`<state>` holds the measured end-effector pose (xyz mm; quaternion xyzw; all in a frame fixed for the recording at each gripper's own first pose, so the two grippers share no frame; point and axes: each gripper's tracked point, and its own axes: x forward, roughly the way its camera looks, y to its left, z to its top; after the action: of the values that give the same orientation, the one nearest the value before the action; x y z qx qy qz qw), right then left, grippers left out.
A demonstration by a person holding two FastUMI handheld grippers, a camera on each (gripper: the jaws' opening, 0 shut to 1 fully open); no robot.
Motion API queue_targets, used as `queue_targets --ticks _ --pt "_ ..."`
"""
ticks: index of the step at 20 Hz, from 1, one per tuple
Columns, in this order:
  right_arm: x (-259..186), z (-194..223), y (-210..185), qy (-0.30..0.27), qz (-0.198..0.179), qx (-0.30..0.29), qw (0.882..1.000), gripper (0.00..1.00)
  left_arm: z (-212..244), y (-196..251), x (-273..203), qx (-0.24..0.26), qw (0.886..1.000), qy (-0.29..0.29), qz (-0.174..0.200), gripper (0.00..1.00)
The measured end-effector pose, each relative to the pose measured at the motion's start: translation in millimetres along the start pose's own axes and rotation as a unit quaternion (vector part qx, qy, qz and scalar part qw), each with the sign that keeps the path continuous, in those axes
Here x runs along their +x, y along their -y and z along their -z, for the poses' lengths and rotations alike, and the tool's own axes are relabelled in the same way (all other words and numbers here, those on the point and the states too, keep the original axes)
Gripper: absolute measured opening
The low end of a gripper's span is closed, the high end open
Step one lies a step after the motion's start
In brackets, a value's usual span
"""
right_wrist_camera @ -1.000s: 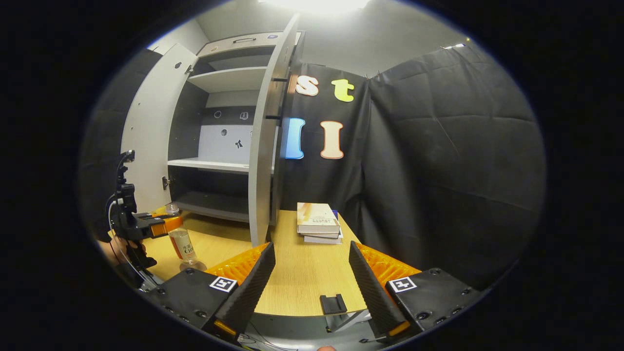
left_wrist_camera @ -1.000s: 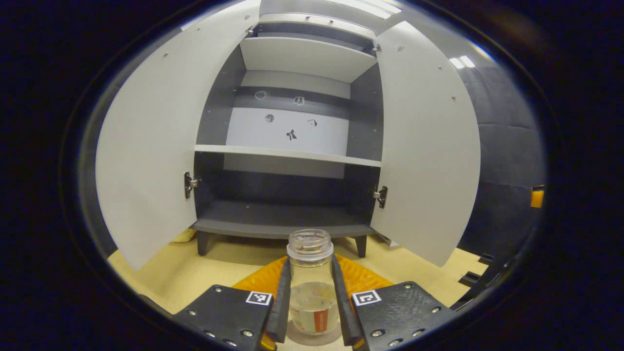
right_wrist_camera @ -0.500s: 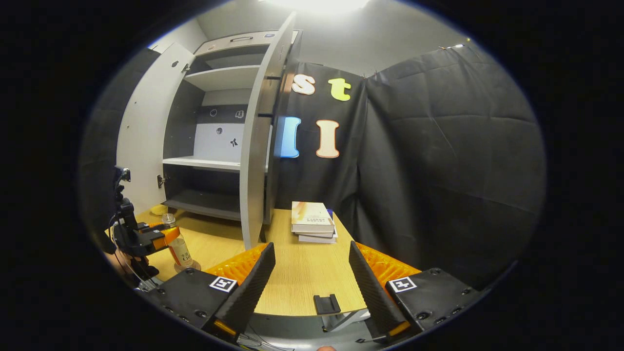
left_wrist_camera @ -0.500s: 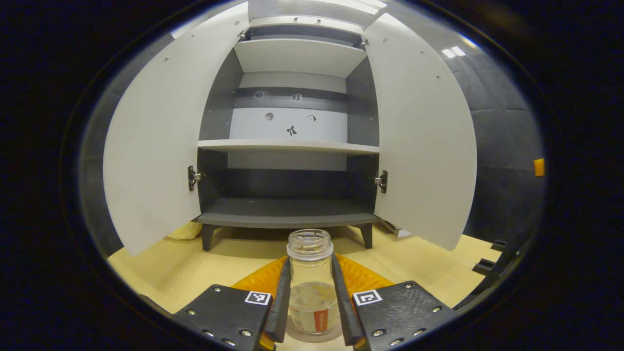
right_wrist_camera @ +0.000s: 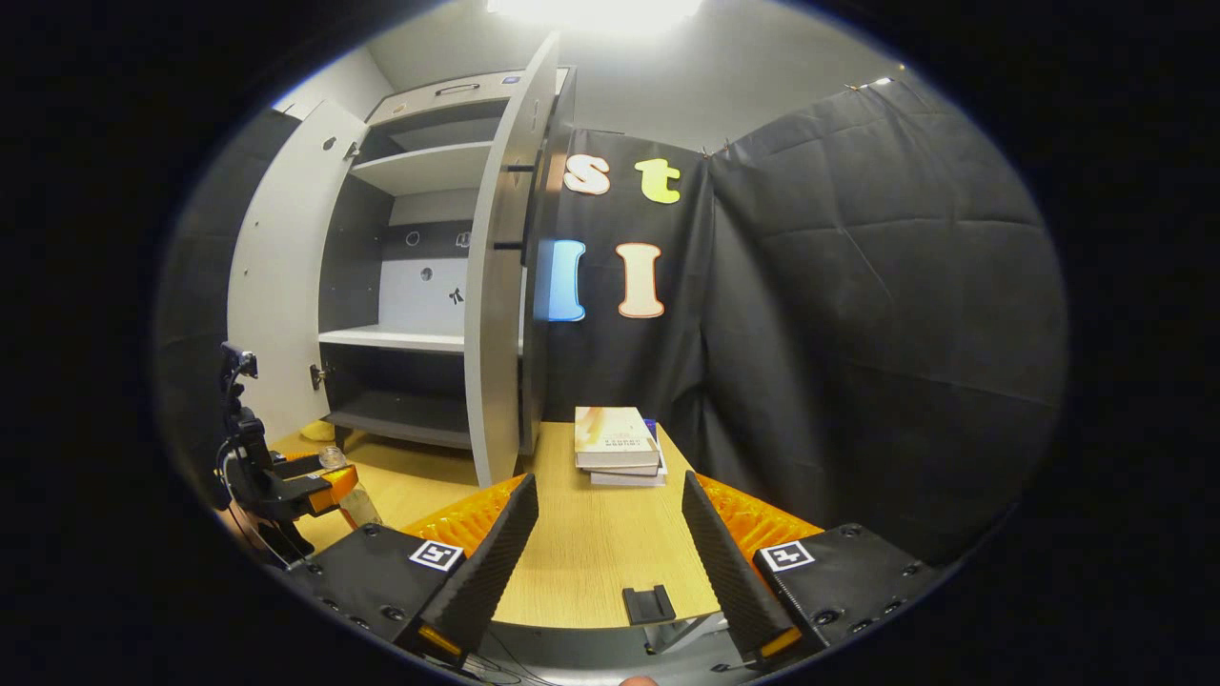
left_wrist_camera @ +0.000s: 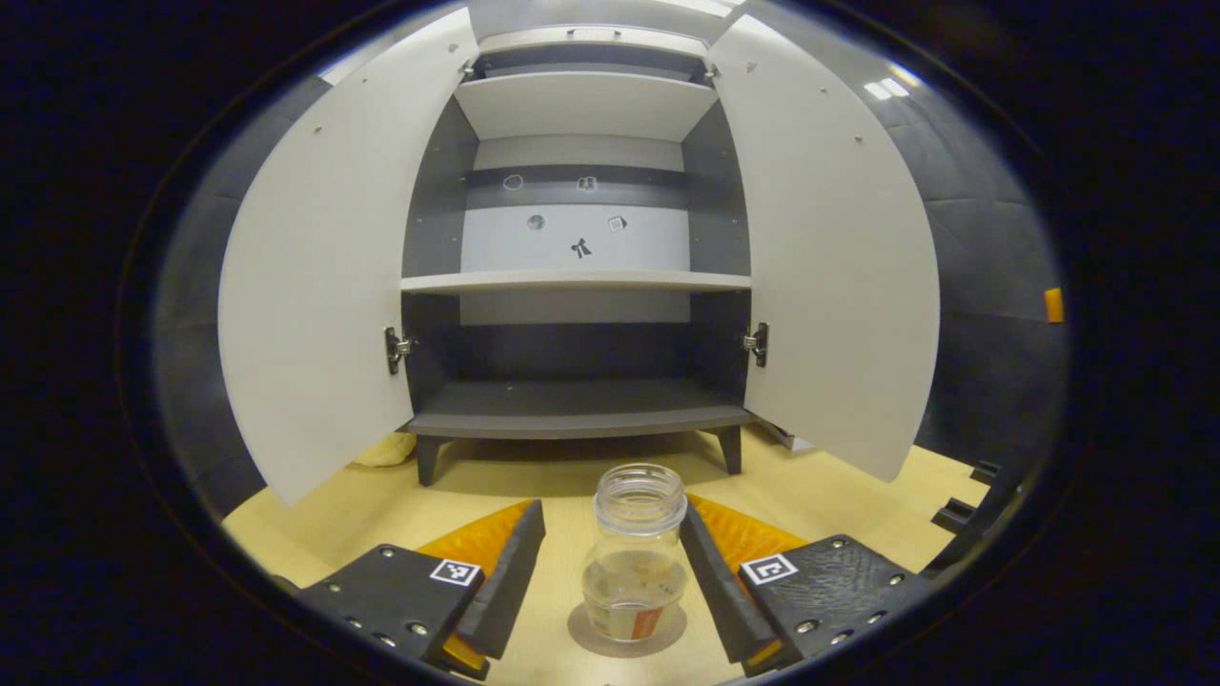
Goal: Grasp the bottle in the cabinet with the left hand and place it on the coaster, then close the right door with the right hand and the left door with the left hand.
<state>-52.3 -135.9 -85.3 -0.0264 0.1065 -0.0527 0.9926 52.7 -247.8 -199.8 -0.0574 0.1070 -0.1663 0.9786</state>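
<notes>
A clear glass bottle (left_wrist_camera: 637,557) with a little liquid stands upright on a round coaster (left_wrist_camera: 583,631) on the wooden table. My left gripper (left_wrist_camera: 610,586) is open, its fingers either side of the bottle; the right finger (left_wrist_camera: 710,586) is close to it and the left one stands apart. Behind, the cabinet (left_wrist_camera: 576,405) has its left door (left_wrist_camera: 324,267) and right door (left_wrist_camera: 829,257) swung wide, its shelves bare. In the right gripper view my right gripper (right_wrist_camera: 610,562) is open and holds nothing. It sits near the right door (right_wrist_camera: 491,286), with the left gripper (right_wrist_camera: 286,486) and bottle (right_wrist_camera: 360,503) far left.
A stack of books (right_wrist_camera: 615,443) lies on the table (right_wrist_camera: 581,543) right of the cabinet, by the black cloth wall. A small black clip (right_wrist_camera: 648,603) sits at the table's near edge. Something yellow (left_wrist_camera: 381,451) lies beside the cabinet's left leg.
My left gripper has opened and let go of the bottle, which now stands on the coaster, and it has drawn back a little. The right gripper has hardly moved.
</notes>
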Motion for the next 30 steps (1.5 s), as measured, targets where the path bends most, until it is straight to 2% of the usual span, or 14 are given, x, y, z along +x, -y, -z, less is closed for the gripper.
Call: queue_targets --ticks 7,10,15,20,25,30 --pt "25.2 -53.4 14.8 0.031 -0.01 0.015 0.999 0.97 -71.7 -1.2 -38.3 -0.005 1.0 0.03 -0.006 0.84" --pt "40.5 -86.8 13.9 0.045 -0.024 0.026 0.998 0.97 -102.9 -9.6 -62.6 0.002 0.999 0.049 -0.019 0.83" --pt "69.7 -128.3 3.7 0.05 -0.054 0.042 0.996 0.96 -129.4 -35.2 -89.6 0.006 0.998 0.043 -0.038 0.83" --pt "95.3 -166.7 -4.9 0.052 -0.057 0.056 0.995 0.97 -162.5 -82.6 -109.5 0.007 0.996 0.05 -0.068 0.84" --pt "119.4 -194.2 4.7 0.053 -0.015 0.07 0.996 0.96 -185.0 -137.1 -122.7 0.019 0.992 0.068 -0.101 0.84" --pt "135.5 -202.4 -17.6 0.038 -0.028 0.084 0.995 0.97 -191.5 -193.1 -136.6 0.021 0.988 0.068 -0.137 0.83"
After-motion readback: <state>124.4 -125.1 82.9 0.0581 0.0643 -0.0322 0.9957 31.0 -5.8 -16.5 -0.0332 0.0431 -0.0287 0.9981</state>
